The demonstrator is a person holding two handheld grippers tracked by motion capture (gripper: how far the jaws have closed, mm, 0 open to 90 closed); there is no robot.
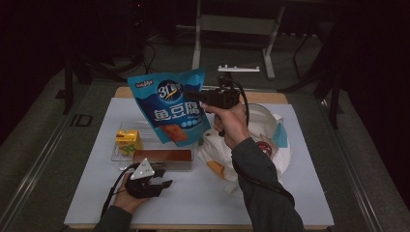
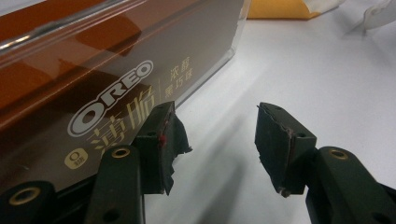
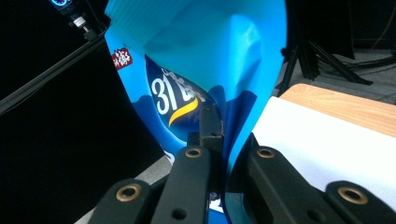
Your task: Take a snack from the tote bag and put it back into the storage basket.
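One blue snack pouch (image 1: 172, 107) (creased) hangs pinched.

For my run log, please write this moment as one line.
right gripper: shut on blue snack bag, lifted | left gripper: open, beside Oreo box | table: white bag

A lab or recording studio, dim all round. The surface (image 1: 300, 193) is a wooden table under a white sheet, standing on grey carpet (image 1: 29, 145) inside dark curtained walls. Metal stand legs (image 1: 268, 48) and loose cables (image 1: 145, 53) lie on the floor behind it. In the right gripper view a small lit camera (image 3: 63, 4) sits on a black rail (image 3: 46, 70), aimed at the surface.
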